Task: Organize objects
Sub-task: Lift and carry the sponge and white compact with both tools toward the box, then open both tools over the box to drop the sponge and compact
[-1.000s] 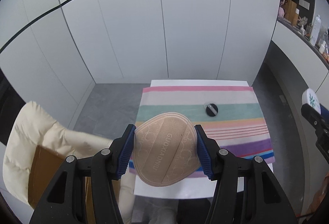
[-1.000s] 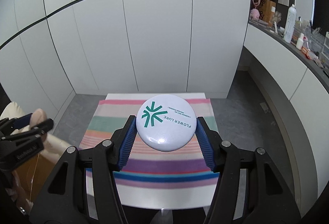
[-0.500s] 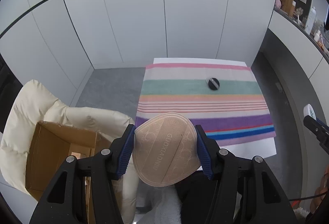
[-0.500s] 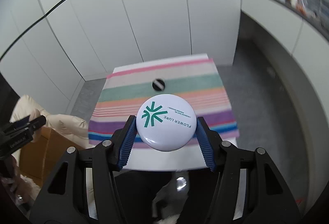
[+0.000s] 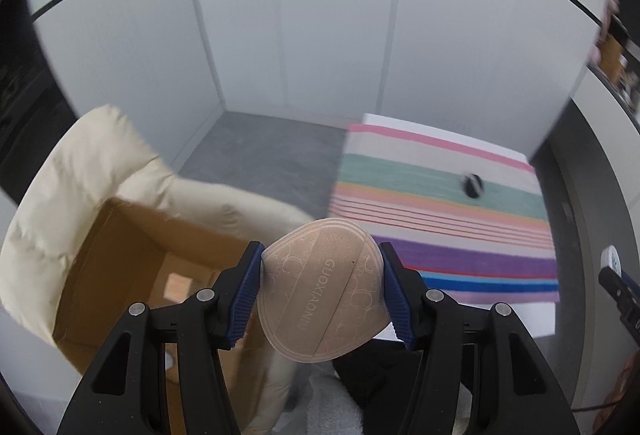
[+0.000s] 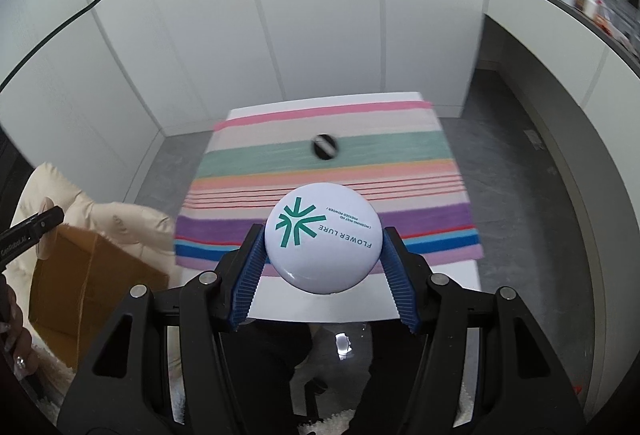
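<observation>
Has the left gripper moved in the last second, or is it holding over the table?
Yes. The left gripper, shut on the beige puff, has swung left, off the striped cloth and toward the cardboard box.

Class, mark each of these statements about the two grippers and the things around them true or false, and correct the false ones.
1. The left gripper holds a beige powder puff. True.
2. The right gripper is open and holds nothing. False: it is shut on a round white compact.
3. A small black disc lies on the striped cloth. True.
4. The cardboard box stands on the striped cloth. False: it sits on the cream chair beside the table.
5. The compact's printing is red. False: it is green.
</observation>
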### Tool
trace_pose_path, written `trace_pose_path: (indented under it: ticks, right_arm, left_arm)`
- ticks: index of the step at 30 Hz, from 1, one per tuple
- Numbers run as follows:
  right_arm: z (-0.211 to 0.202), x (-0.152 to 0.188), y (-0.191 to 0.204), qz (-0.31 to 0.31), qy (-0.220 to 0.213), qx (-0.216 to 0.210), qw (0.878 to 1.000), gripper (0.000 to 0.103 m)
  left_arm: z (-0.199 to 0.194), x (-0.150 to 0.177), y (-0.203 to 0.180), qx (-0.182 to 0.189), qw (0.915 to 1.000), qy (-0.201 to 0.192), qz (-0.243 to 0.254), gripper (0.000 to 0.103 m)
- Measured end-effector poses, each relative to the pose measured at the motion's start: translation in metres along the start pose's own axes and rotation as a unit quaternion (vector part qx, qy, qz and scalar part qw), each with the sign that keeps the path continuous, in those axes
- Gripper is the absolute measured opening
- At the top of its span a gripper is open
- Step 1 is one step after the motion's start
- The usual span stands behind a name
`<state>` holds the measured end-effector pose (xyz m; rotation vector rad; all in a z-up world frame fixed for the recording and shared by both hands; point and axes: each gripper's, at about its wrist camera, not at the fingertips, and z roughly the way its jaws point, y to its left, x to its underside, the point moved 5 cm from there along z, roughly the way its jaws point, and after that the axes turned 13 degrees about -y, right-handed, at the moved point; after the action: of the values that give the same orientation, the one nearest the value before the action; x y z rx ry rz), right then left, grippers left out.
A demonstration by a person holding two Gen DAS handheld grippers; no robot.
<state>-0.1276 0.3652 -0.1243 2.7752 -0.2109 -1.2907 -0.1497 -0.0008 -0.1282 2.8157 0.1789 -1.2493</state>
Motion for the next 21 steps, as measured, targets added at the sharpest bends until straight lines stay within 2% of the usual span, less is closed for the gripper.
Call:
trace_pose_path:
  ticks: [6, 10, 14, 21]
  right_arm:
    - [0.009, 0.003, 0.080, -0.057, 0.002, -0.056, 0.997, 0.060]
    - [0.011, 0.009, 0.144, -0.101, 0.002, -0.104, 0.989, 0.060]
    - [0.010, 0.027, 0.222, -0.154, 0.008, -0.164, 0.974, 0.060]
    - [0.003, 0.070, 0.336, -0.223, 0.031, -0.242, 0.944, 0.060]
  left_arm:
    - [-0.006, 0.010, 0.064, -0.055, 0.9979, -0.012, -0.030, 0.058]
    - [-0.013, 0.024, 0.115, -0.100, 0.9936, -0.019, -0.050, 0.058]
    - [-0.020, 0.042, 0.163, -0.129, 0.9885, -0.008, -0.079, 0.058]
    - [-0.037, 0.069, 0.236, -0.172, 0.9760, 0.007, -0.133, 0.058]
